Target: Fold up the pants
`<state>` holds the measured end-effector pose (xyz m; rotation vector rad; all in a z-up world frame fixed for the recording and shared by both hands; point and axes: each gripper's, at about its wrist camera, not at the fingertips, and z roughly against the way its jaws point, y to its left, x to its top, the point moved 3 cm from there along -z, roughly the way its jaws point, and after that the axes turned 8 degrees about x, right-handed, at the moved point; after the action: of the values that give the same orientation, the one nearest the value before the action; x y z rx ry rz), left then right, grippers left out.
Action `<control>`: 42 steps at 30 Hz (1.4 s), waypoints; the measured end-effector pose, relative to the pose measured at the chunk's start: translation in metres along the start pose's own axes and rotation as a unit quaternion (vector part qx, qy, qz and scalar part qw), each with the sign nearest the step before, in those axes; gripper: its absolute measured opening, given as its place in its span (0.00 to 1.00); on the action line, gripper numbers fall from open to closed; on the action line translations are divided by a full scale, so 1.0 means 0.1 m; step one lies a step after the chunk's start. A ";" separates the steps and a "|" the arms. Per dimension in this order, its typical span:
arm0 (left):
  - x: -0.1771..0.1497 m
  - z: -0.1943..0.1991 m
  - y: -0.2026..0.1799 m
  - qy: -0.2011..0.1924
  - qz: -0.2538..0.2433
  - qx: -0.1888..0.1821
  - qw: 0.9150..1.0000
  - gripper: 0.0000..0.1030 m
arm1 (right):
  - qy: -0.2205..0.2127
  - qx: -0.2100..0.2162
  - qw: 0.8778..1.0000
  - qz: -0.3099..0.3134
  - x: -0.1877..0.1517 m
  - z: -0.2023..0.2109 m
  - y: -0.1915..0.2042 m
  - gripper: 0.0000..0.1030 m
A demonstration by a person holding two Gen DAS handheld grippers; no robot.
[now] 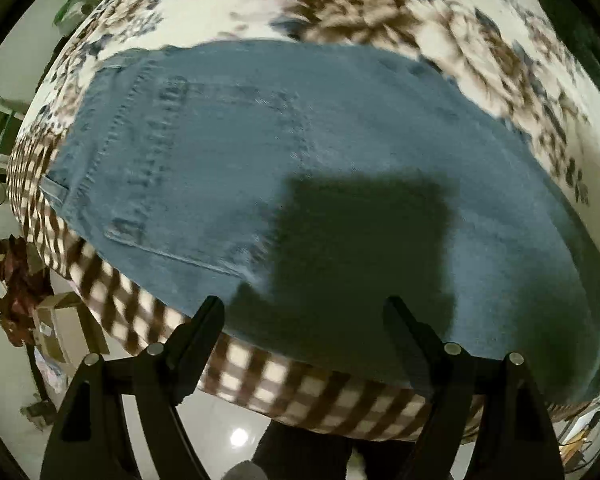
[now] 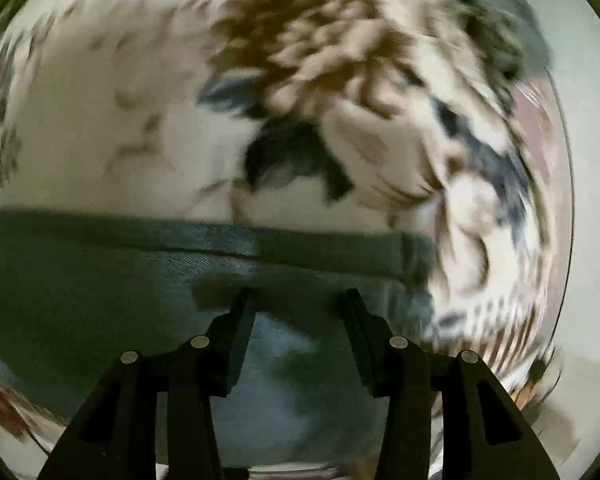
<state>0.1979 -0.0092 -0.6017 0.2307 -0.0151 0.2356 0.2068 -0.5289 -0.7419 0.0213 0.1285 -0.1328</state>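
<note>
Denim pants (image 1: 300,168), blue and spread flat, lie on a bed (image 1: 380,12) with a flowered cover, reaching its near checked edge (image 1: 284,376). Above them the left gripper (image 1: 304,308) hangs with jaws wide apart and empty. Over a folded edge of the pants near the bed's side, the right gripper (image 2: 298,296) has jaws parted, nothing pinched.

Blue denim jeans (image 1: 260,152) are seen spread flat on a bed covered by a floral sheet (image 1: 440,20) with a brown-and-cream checked border (image 1: 280,384). A back pocket (image 1: 204,168) and a belt loop (image 1: 54,190) are shown toward the left. The left gripper (image 1: 306,308) is held above the jeans, jaws apart, nothing between them. Cardboard boxes (image 1: 60,320) are seen on the floor at left.
</note>
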 end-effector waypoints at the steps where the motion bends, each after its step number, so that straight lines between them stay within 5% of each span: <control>1: -0.04 -0.03 -0.02 0.007 0.005 0.002 1.000 0.78 | -0.007 0.003 1.000 0.020 -0.02 -0.01 0.02 0.22; 3: -0.19 -0.05 -0.07 0.013 0.019 0.008 1.000 0.78 | -0.035 -0.010 0.998 0.052 -0.06 0.03 0.02 0.04; 10: -0.72 0.05 -0.18 0.002 0.066 0.056 0.996 0.78 | -0.163 0.057 0.985 -0.008 -0.29 0.69 -0.53 0.00; 12: -0.69 0.14 -0.14 0.006 0.084 0.063 0.994 0.78 | -0.188 0.036 0.981 -0.016 -0.19 0.82 -0.65 0.00; 15: -0.79 0.15 -0.16 0.018 0.121 0.066 0.990 0.78 | -0.101 0.155 0.981 -0.055 -0.03 0.61 -0.84 0.01; 16: -0.76 0.14 -0.16 0.025 0.130 0.061 0.989 0.78 | -0.077 0.198 0.975 -0.066 -0.02 0.53 -0.92 0.05; 17: -0.77 0.15 -0.16 0.028 0.137 0.055 0.989 0.78 | -0.068 0.197 0.976 -0.069 -0.04 0.49 -1.00 0.12; 19: -0.79 0.20 -0.32 0.034 0.147 0.038 0.988 0.78 | -0.072 0.204 0.974 -0.072 -0.13 0.51 -1.21 0.46; 24: -0.87 0.21 -0.70 0.038 0.148 -0.006 0.988 0.78 | -0.057 0.315 0.933 -0.167 -0.40 0.29 -1.75 0.52; 29: -0.94 0.19 -1.06 0.042 0.126 -0.014 0.991 0.78 | -0.046 0.309 0.930 -0.195 -0.50 -0.09 -1.82 0.51; 31: -0.94 0.20 -1.14 0.040 0.120 -0.016 0.992 0.78 | -0.083 0.302 0.928 -0.205 -0.52 -0.06 -1.79 0.17; 34: -0.93 0.28 -1.28 0.030 0.108 -0.019 0.994 0.78 | -0.151 0.271 0.932 -0.187 -0.60 0.23 -1.85 0.08; 38: -0.93 0.33 -1.45 0.018 0.080 -0.014 0.997 0.78 | -0.148 0.272 0.931 -0.195 -0.64 0.34 -2.03 0.08; 40: -0.93 0.33 -1.50 0.019 0.076 -0.015 0.997 0.78 | -0.122 0.259 0.940 -0.187 -0.69 0.33 -2.06 0.21; 41: -0.94 0.32 -1.54 0.020 0.077 -0.019 0.997 0.78 | -0.124 0.270 0.935 -0.196 -0.77 0.38 -2.10 0.24; 42: -0.93 0.33 -1.61 0.021 0.079 -0.024 0.996 0.78 | -0.135 0.287 0.924 -0.211 -0.85 0.42 -2.10 0.38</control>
<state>0.1455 -0.1906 -0.6101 0.1759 0.0021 0.3974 0.1002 -0.7272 -0.6918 0.5638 -0.1895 -0.6012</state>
